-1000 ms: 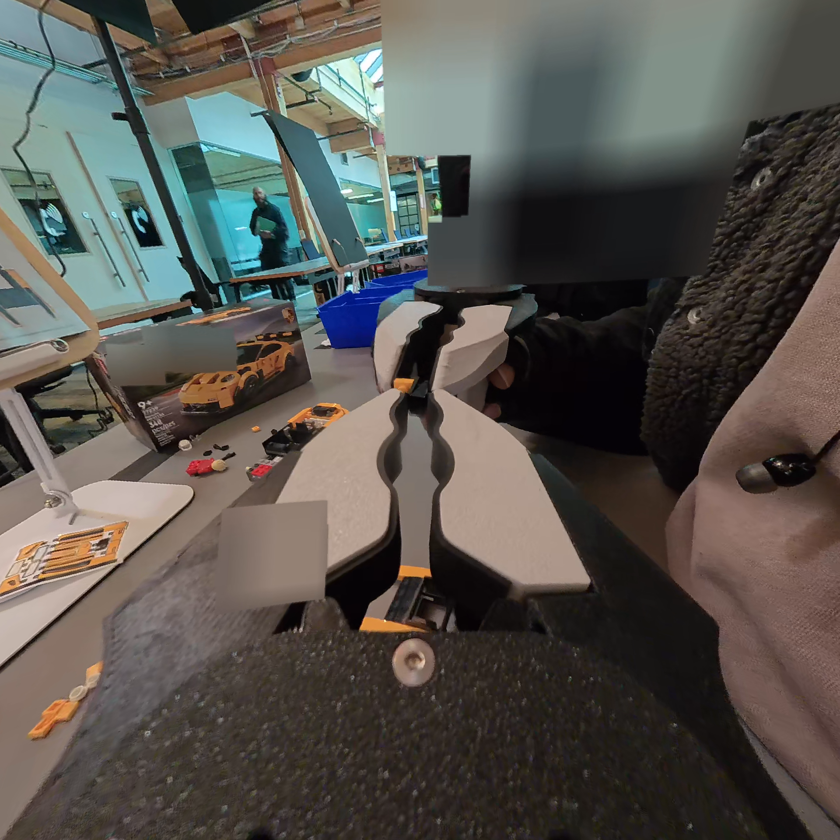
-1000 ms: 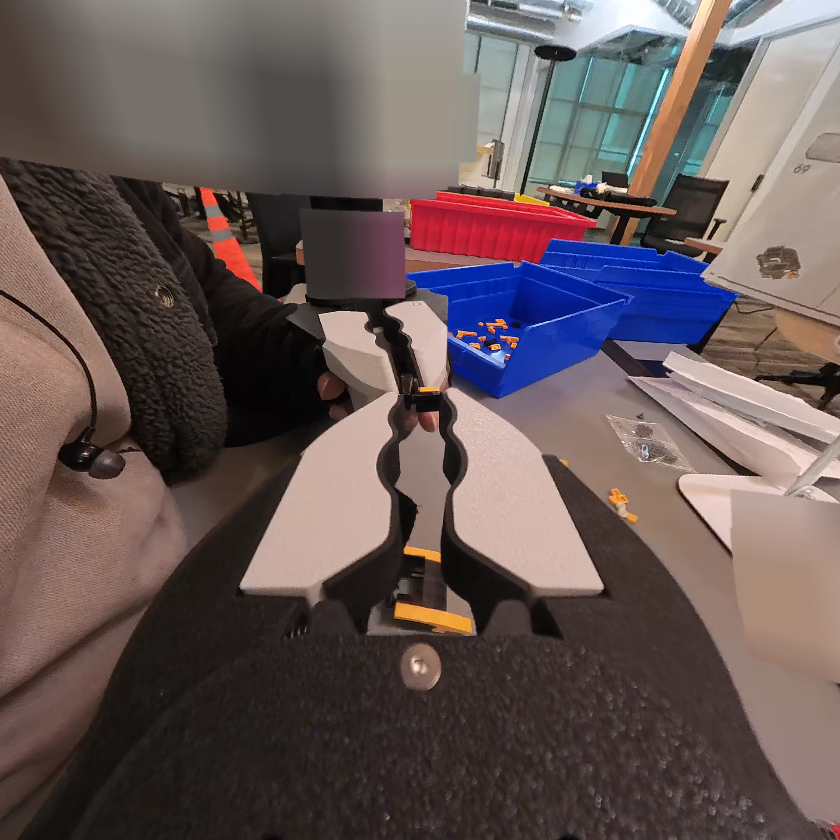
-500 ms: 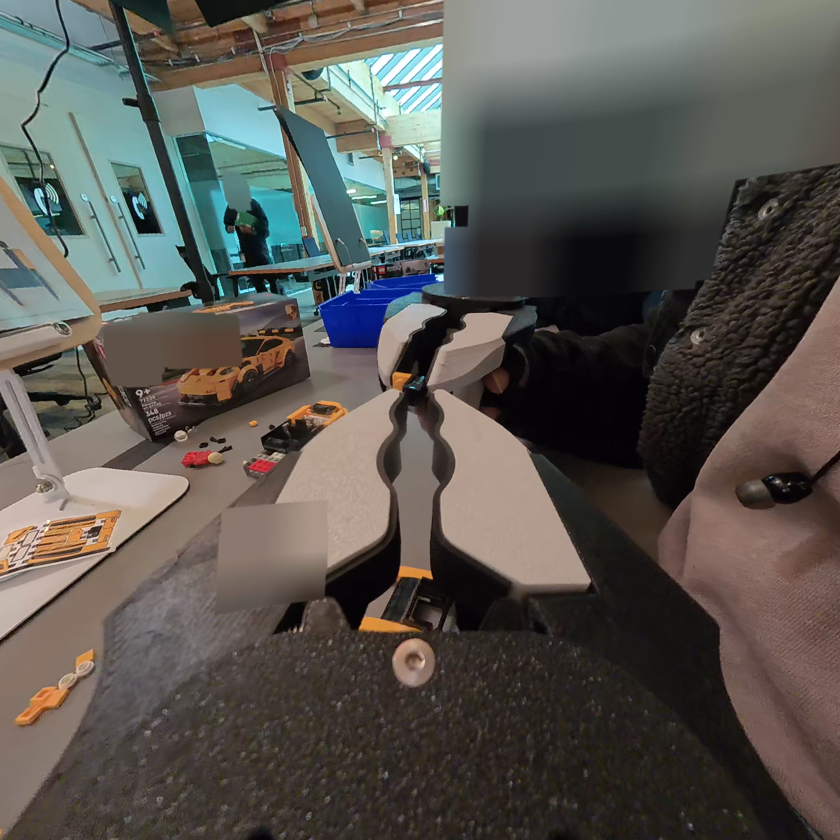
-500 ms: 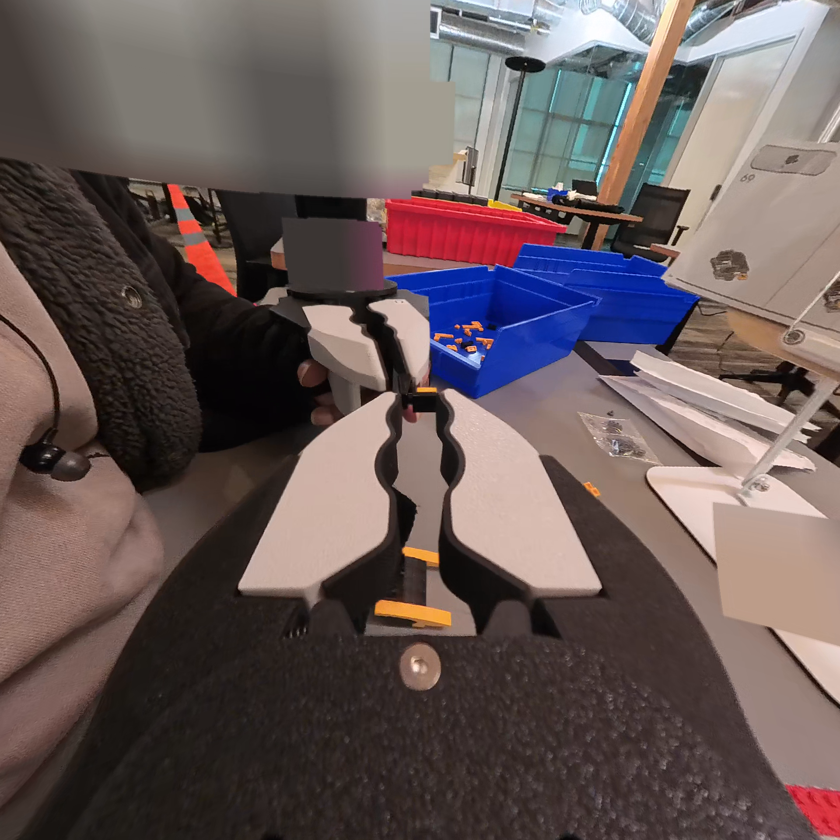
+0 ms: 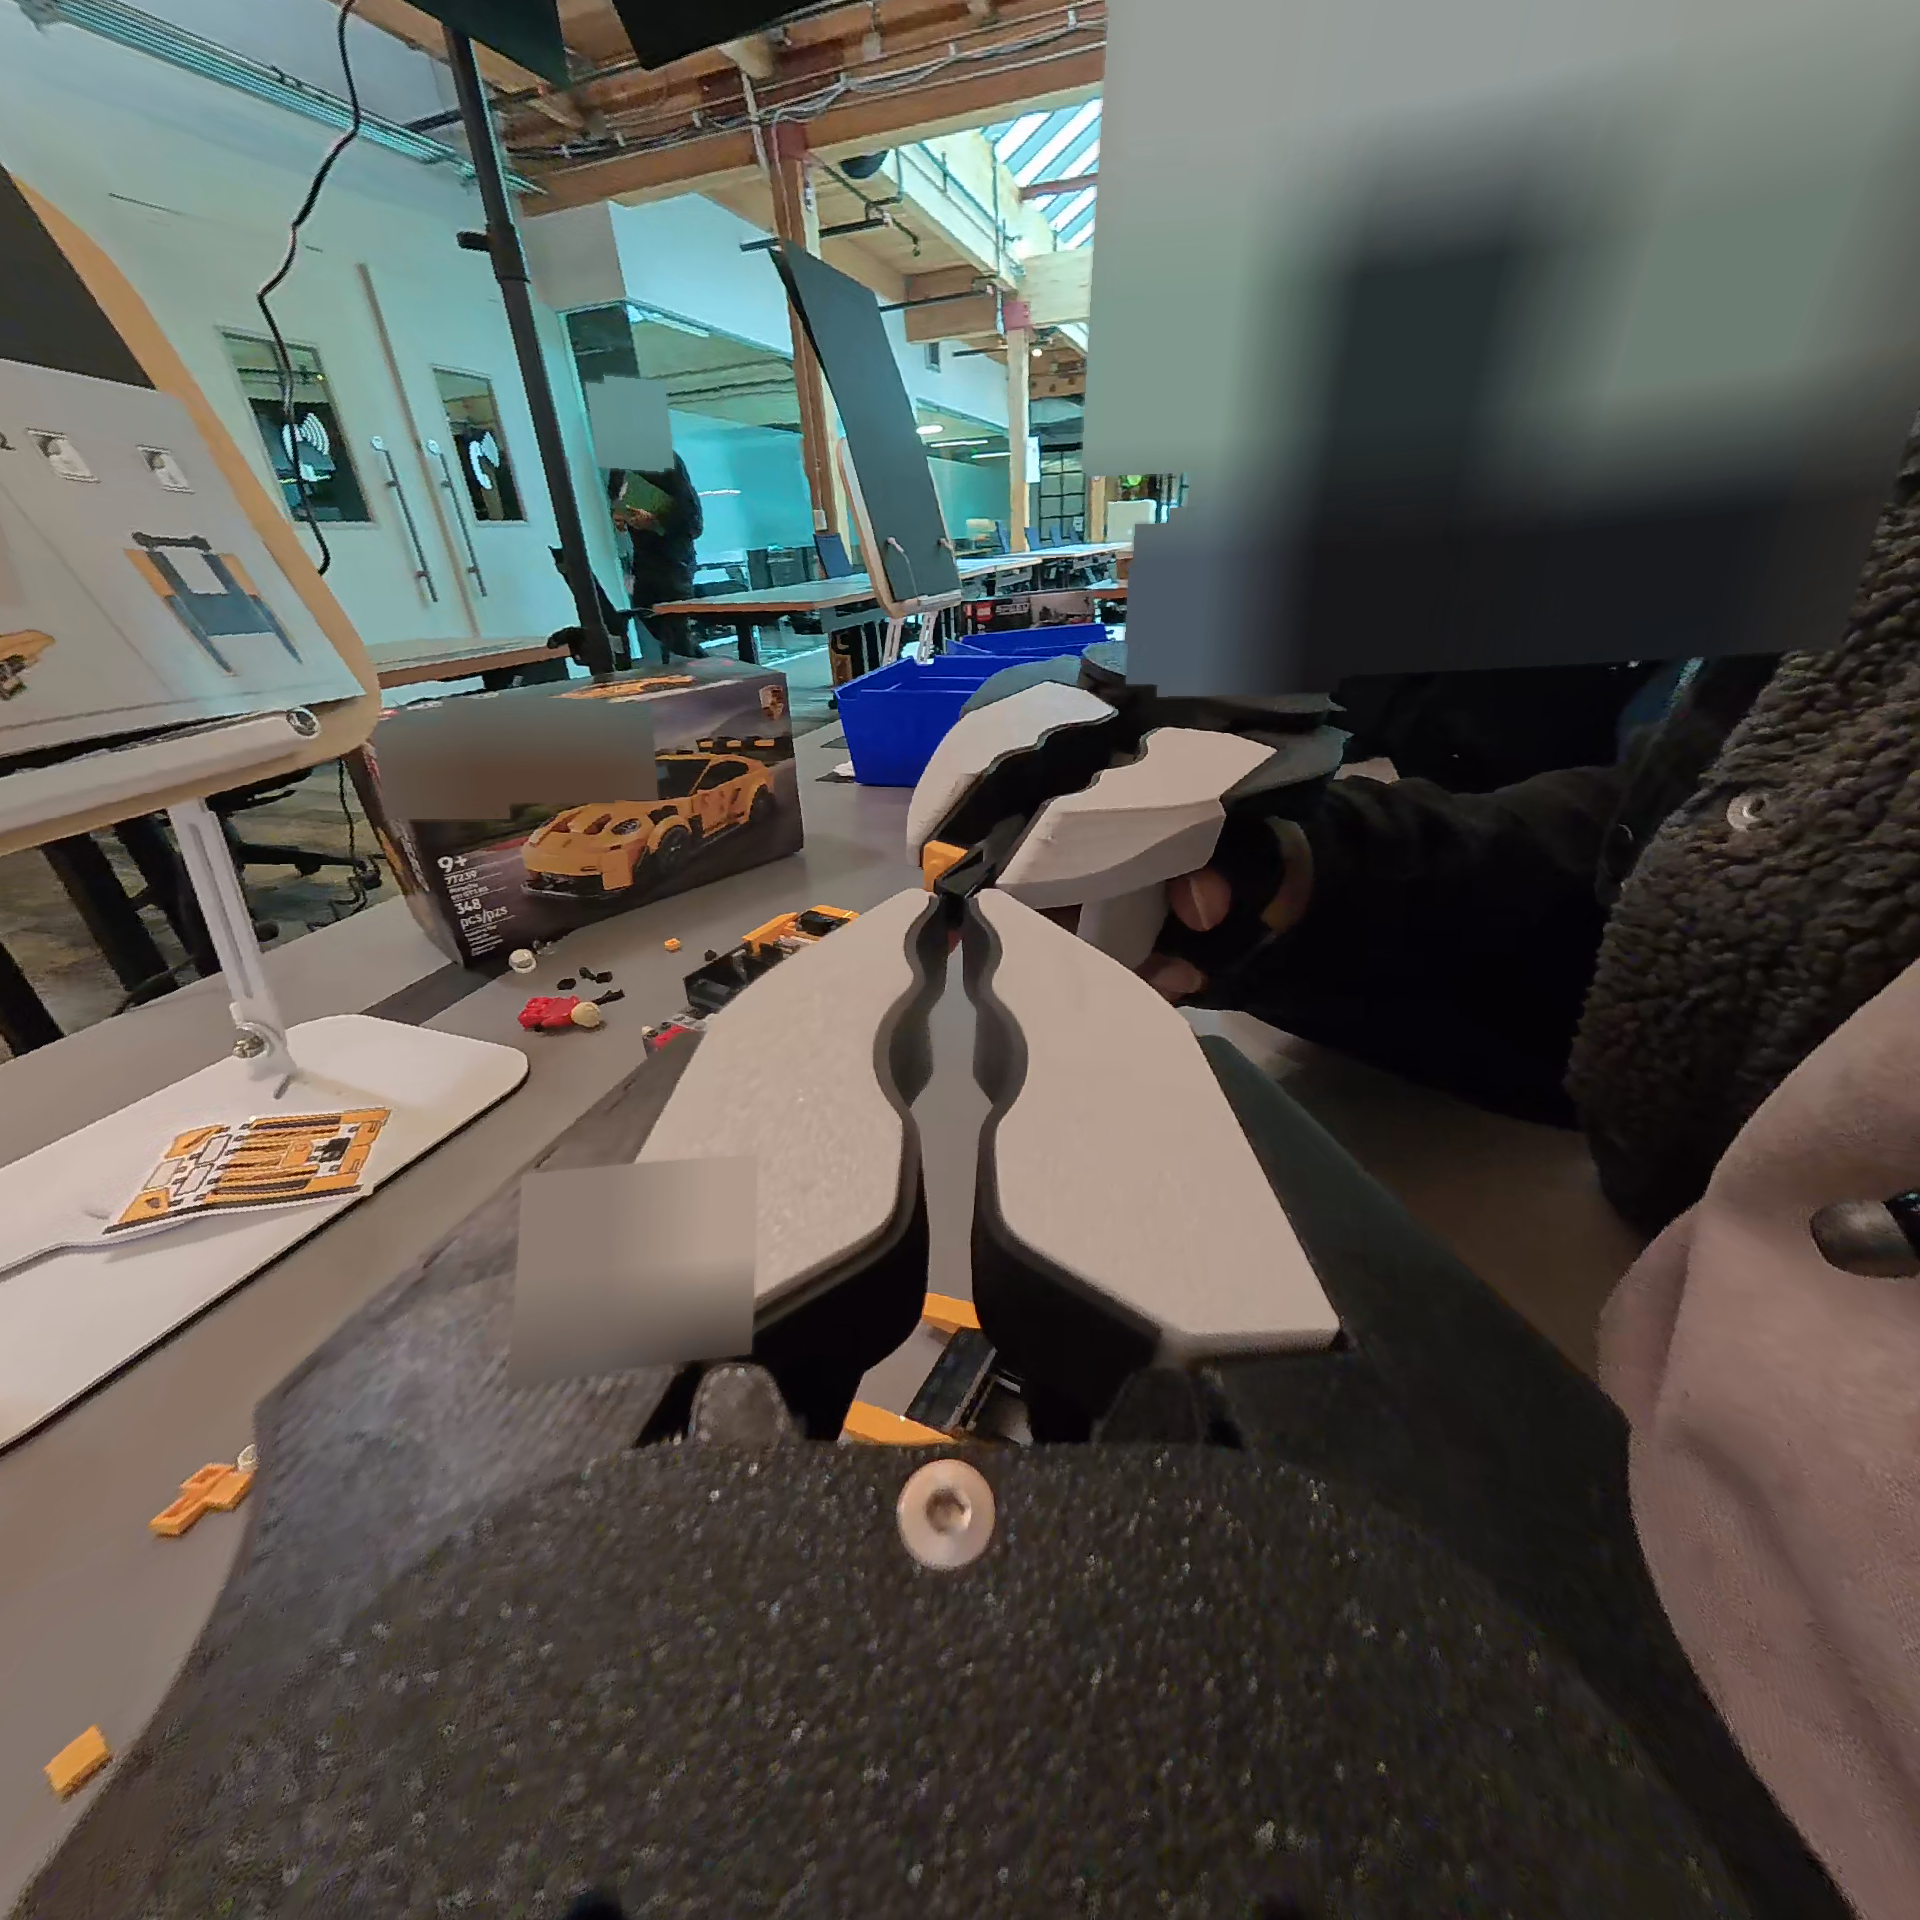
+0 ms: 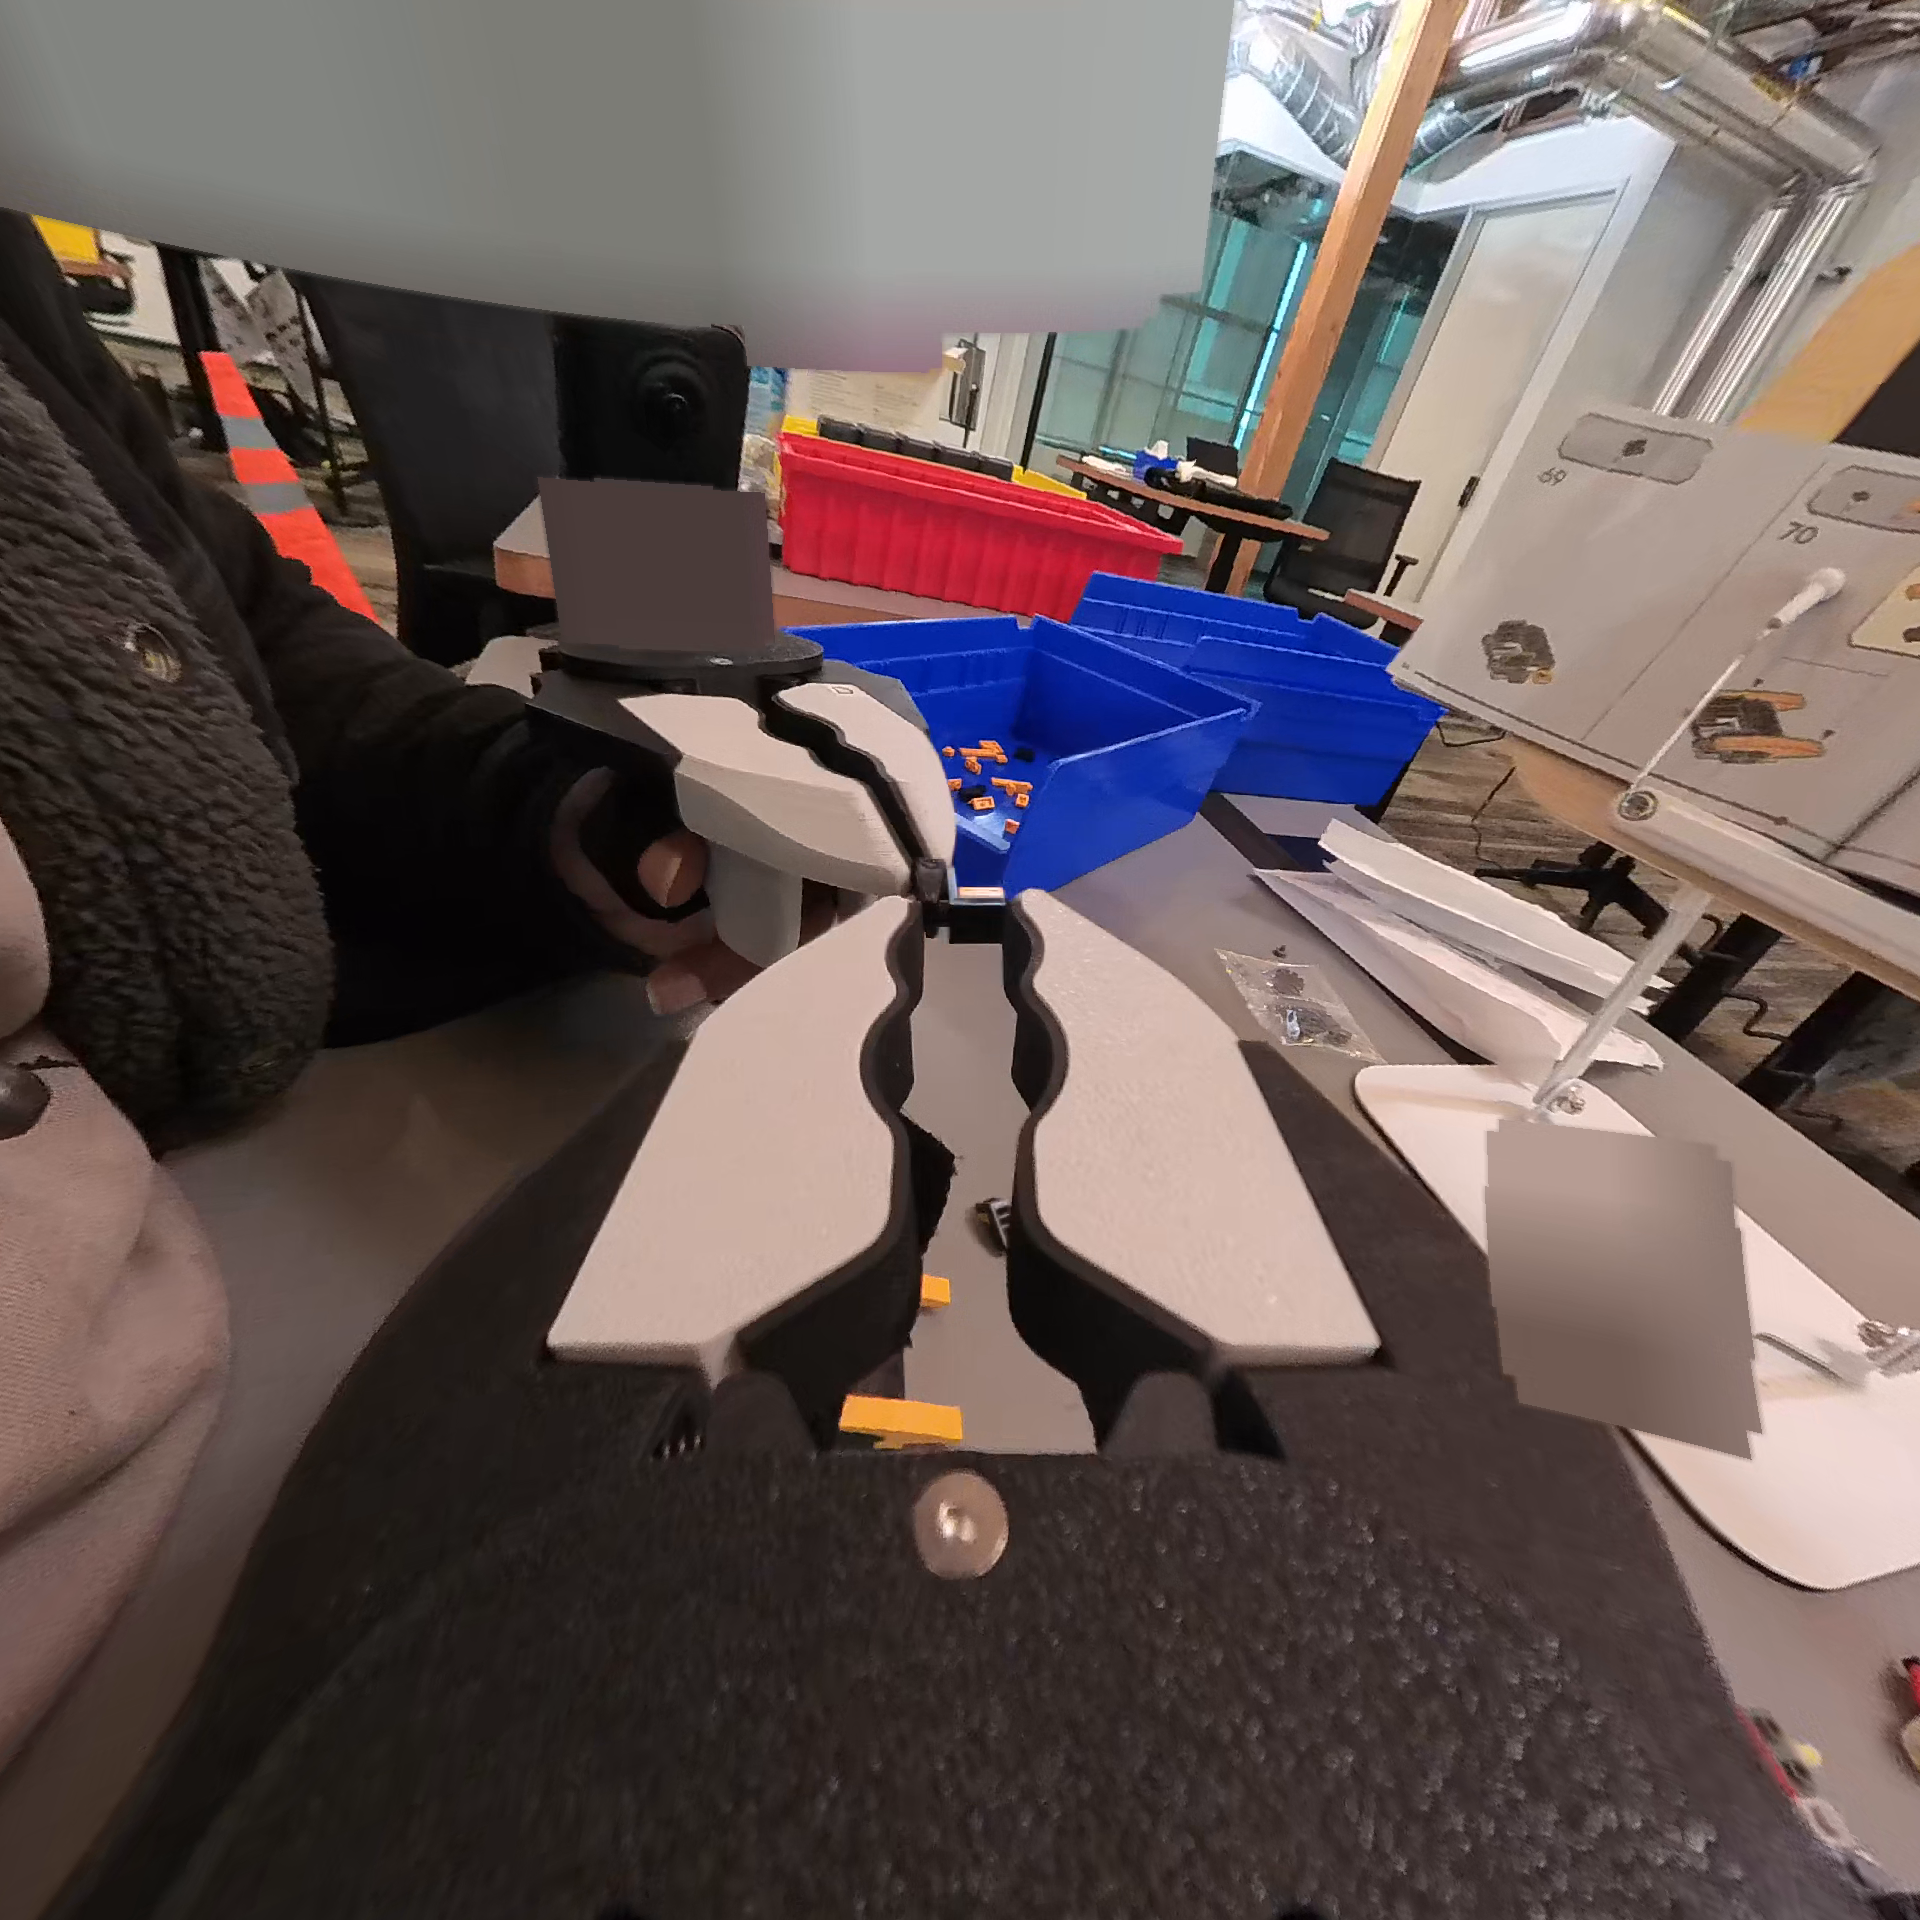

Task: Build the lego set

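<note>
Both grippers meet tip-to-tip above the surface: left gripper (image 5: 951, 914) pinches the black piece (image 5: 964, 878), right gripper (image 6: 961, 914) grips the black-orange brick (image 6: 971, 914).

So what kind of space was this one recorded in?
Probably an open-plan office or maker workshop: exposed timber ceiling beams, glass-walled rooms, rows of worktables, blue plastic parts bins and a red plastic crate on the grey desk.

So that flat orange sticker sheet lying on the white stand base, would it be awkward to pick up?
Probably. The sticker sheet looks paper-thin and lies flat on the white stand base, so fingers would struggle to get under an edge. It would likely flop once lifted, and being light, it may slide rather than stay put when nudged.
</note>
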